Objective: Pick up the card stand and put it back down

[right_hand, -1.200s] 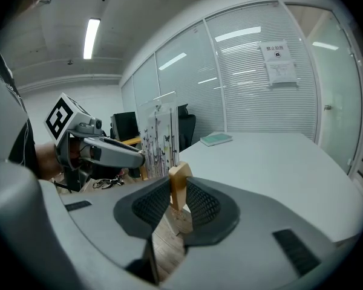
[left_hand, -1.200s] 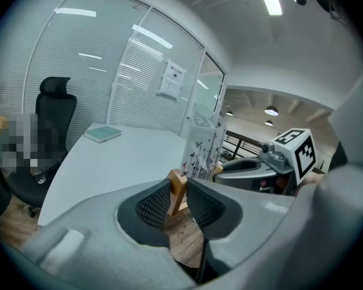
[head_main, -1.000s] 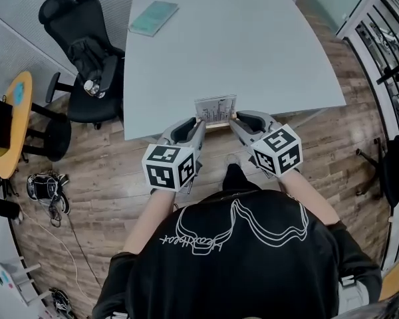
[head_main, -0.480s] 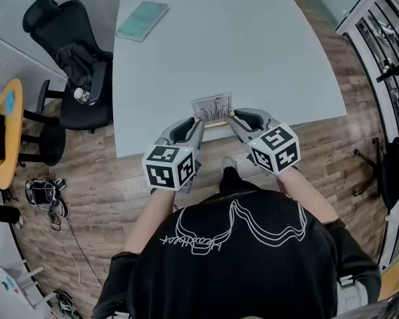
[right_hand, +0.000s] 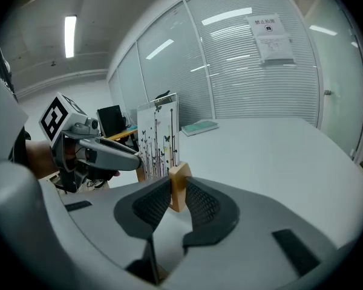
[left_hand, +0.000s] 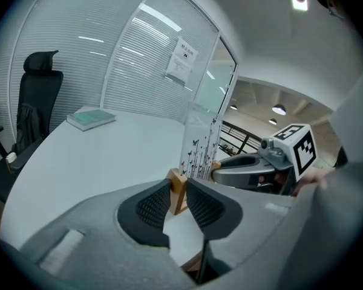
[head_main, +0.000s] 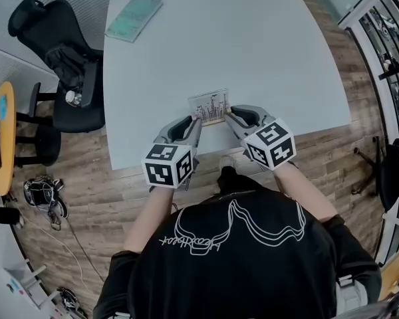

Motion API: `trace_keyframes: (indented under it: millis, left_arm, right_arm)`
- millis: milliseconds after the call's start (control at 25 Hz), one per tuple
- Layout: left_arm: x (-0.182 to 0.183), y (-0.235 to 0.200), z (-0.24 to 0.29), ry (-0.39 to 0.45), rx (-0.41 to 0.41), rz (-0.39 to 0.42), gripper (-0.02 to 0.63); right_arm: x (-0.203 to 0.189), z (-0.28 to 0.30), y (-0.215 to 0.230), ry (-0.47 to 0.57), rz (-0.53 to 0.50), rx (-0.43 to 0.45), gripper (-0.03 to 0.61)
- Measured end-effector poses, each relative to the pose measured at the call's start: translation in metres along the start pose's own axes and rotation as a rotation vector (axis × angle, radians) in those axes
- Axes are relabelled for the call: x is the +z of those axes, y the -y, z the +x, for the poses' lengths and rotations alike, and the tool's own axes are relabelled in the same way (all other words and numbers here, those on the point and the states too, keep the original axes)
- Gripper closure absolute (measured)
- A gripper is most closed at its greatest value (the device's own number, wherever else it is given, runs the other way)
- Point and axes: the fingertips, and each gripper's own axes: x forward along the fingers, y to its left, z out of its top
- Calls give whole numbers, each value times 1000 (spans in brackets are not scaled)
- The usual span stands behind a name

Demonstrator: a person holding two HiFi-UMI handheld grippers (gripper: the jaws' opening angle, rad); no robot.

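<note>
grey tabletop (head_main: 266, 52): your left gripper (head_main: 193, 122) and right gripper (head_main: 230, 115) pinch the wooden base (right_hand: 179, 186) ends of the likely light, stiff card stand (head_main: 209, 106).

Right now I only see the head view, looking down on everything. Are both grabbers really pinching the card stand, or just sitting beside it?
Observer: The left one is. Its own view shows the left gripper with both pads pressed on one end of the card stand's wooden base.
Operator: And the other grabber?
Observer: The right gripper pinches the opposite end of that base, seen in the right gripper view.
Operator: What's ahead of us that I can't see?
Observer: A glass wall with blinds, and a paper notice stuck on it.
</note>
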Motion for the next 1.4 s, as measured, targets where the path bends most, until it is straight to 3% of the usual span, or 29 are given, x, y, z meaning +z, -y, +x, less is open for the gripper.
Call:
trace_keyframes:
  millis: [440,680,1400]
  left_arm:
    - [-14,-33,47,-65,-9,-35,525]
    - [-29,-42,63,-92,-4,-27,525]
    - [-51,-49,74,-109,-20,-1,525]
  right_arm:
    - [-20,46,32,-68,35,3,499]
    - [-33,59,39,-91,4,2,499]
    - [-58,72,41,-85,11,8,495]
